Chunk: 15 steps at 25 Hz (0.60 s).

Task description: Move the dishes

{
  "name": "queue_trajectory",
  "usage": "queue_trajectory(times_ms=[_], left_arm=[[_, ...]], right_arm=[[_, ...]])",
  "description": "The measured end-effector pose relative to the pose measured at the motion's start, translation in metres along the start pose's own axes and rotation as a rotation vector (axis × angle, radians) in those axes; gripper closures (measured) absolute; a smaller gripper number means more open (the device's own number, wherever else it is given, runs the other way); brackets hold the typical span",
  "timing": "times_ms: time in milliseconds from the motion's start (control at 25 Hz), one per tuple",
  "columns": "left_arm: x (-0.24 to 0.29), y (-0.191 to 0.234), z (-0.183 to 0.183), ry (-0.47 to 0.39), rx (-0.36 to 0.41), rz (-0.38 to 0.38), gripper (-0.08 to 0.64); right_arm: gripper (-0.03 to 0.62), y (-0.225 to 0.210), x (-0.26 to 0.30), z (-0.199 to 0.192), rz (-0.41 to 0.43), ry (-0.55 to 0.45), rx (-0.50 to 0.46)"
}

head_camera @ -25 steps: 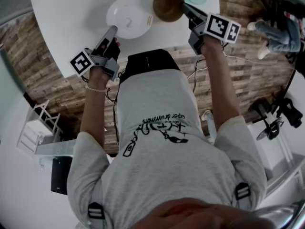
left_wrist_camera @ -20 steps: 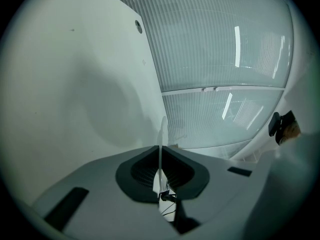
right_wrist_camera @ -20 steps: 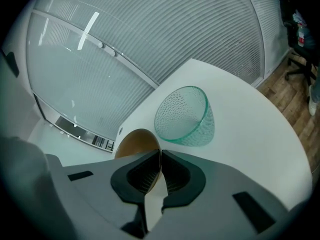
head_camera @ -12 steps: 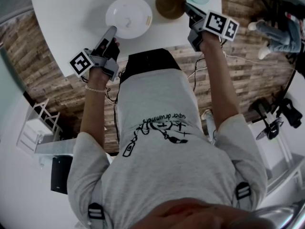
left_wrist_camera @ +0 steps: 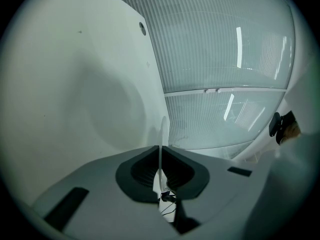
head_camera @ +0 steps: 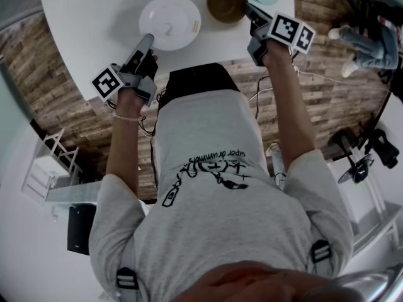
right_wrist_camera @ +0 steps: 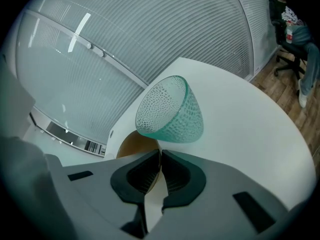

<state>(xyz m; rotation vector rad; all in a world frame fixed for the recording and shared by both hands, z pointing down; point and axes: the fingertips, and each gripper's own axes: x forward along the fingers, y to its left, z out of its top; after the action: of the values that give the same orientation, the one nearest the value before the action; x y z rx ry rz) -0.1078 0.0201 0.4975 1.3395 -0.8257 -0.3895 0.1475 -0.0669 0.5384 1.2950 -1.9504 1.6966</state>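
Now tilted downward, the right tool point(head_camera: 248, 9) clamps the brown bowl point(head_camera: 224, 1); the flatter left tool point(head_camera: 148, 39) pinches the white plate point(head_camera: 169, 16).

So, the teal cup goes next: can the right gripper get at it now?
Probably not yet: the right gripper holds the brown bowl by its rim, though the teal cup stands close beyond.

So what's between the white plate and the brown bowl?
Nothing. In the head view, only bare white table shows between the plate and the bowl.
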Motion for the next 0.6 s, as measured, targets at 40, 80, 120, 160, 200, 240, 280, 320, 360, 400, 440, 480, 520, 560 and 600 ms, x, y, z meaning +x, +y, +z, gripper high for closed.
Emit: queue_trajectory(times_ms=[40,80,120,160,200,240,280,320,360,400,440,480,520,560,600], left_arm=[[-0.0001,0.0002,-0.0001,-0.001,-0.001,0.0,0.546],[-0.0003,0.0005,-0.0002,-0.002,-0.002,0.001,0.546],[-0.0004,0.0009,-0.0003,-0.002,-0.002,0.001,0.546],[-0.0005,0.0015,-0.0005,-0.002,-0.001,0.001,0.546],[-0.0006,0.002,-0.0005,-0.003,-0.002,0.002,0.546],[-0.0006,0.0022,-0.0006,-0.004,-0.003,0.002,0.546],[-0.0005,0.0023,-0.0007,-0.004,-0.003,0.001,0.546],[-0.0003,0.0025,-0.0007,-0.004,-0.004,0.002,0.546],[-0.0002,0.0028,-0.0007,-0.004,-0.003,0.003,0.546],[-0.0003,0.0032,-0.0005,-0.003,-0.003,0.006,0.546],[-0.0005,0.0037,-0.0003,-0.003,-0.002,0.008,0.546],[-0.0007,0.0039,-0.0003,-0.004,-0.003,0.01,0.546],[-0.0008,0.0039,-0.0003,-0.005,-0.004,0.01,0.546],[-0.0008,0.0039,-0.0004,-0.006,-0.006,0.01,0.546],[-0.0008,0.0039,-0.0004,-0.006,-0.006,0.009,0.546]], right_arm=[[0.549,-0.0006,-0.0002,0.0,-0.001,-0.002,0.001],[0.549,-0.0012,-0.0003,-0.0001,-0.003,-0.003,0.004],[0.549,-0.0018,-0.0003,-0.0004,-0.004,-0.005,0.008],[0.549,-0.0025,-0.0003,-0.0007,-0.006,-0.006,0.012],[0.549,-0.0033,-0.0003,-0.0007,-0.008,-0.008,0.015],[0.549,-0.004,-0.0001,-0.0005,-0.01,-0.01,0.016],[0.549,-0.0046,0.0,-0.0001,-0.013,-0.013,0.016],[0.549,-0.005,0.0002,0.0003,-0.014,-0.015,0.016],[0.549,-0.0053,0.0003,0.0008,-0.016,-0.016,0.016],[0.549,-0.0055,0.0006,0.0012,-0.018,-0.017,0.017],[0.549,-0.0057,0.0008,0.0015,-0.019,-0.018,0.018],[0.549,-0.0058,0.0009,0.0015,-0.02,-0.019,0.018],[0.549,-0.0061,0.001,0.0015,-0.021,-0.02,0.017],[0.549,-0.0064,0.001,0.0015,-0.023,-0.021,0.017],[0.549,-0.0067,0.0011,0.0015,-0.024,-0.021,0.016]])
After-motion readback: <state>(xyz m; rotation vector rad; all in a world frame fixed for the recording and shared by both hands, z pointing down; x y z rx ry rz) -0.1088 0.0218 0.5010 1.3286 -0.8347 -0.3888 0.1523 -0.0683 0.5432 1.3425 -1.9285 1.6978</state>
